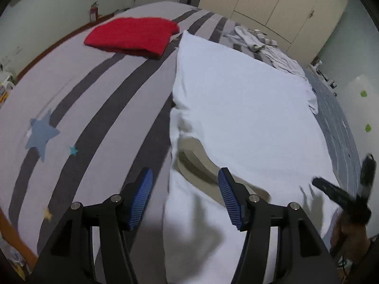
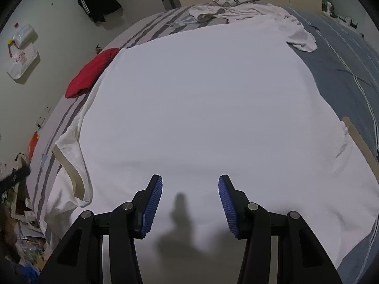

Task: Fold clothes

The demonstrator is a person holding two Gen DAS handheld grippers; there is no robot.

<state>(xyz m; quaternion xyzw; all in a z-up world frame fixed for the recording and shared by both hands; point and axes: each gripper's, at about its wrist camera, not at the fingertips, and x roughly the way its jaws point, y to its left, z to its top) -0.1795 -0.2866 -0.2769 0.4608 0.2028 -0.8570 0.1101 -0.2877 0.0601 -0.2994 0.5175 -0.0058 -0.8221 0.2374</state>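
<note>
- Bedroom setting: a bed (image 1: 99,90) under a grey sheet with dark stripes and star patches serves as the folding surface, with cream wardrobe doors (image 1: 272,2) at the far wall.
- Spread flat across the bed lies a white T-shirt (image 2: 201,99), smoothed out and nearly free of wrinkles, probably so that its edges can be found and folded cleanly.
- Its left sleeve (image 2: 73,165), trimmed with a beige cuff, is doubled inward at the shirt's left edge; this looks like the first fold of the sequence.
- Left tongs (image 1: 184,196) hover above that sleeve edge with the blue pads apart and nothing between them, so the cloth lies free on the bed.
- Right tongs (image 2: 190,206) hang over the near part of the shirt body, also parted and empty, casting a shadow on the fabric.
- A folded red garment (image 1: 132,35) rests at the far left of the bed, well apart from the shirt, likely set aside as finished.
- A crumpled heap of white clothes (image 2: 234,9) waits at the far end, just beyond the shirt's hem, presumably still to be folded.
- Judging by this layout, the right sleeve (image 2: 355,132) is the likely next target.
</note>
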